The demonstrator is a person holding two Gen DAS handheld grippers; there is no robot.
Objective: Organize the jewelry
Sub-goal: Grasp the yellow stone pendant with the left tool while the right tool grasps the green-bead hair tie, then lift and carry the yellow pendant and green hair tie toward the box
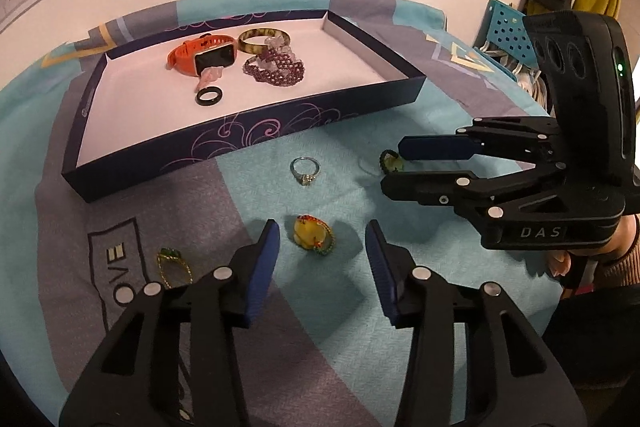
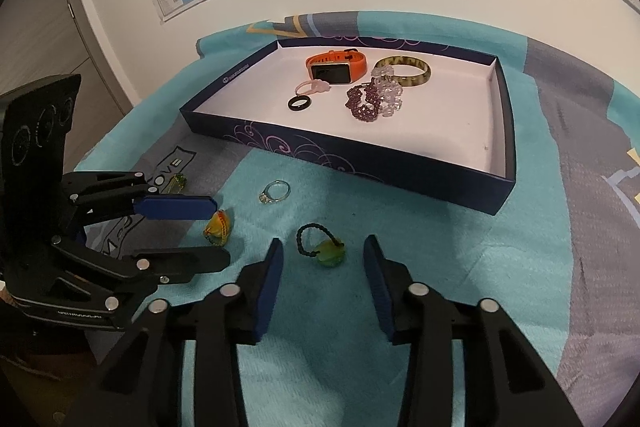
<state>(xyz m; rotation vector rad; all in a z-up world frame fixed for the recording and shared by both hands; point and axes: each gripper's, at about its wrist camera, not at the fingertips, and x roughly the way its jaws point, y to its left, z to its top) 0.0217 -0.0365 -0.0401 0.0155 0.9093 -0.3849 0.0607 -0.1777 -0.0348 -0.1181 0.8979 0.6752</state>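
The left gripper [image 1: 322,239], jaws apart and empty, frames the yellow amber pendant on a beaded loop [image 1: 313,233] at lower centre of its view. The right gripper [image 2: 323,255], also apart and empty, frames the green stone on a black cord [image 2: 322,247]. The dark blue tray [image 2: 280,143] lies above both.
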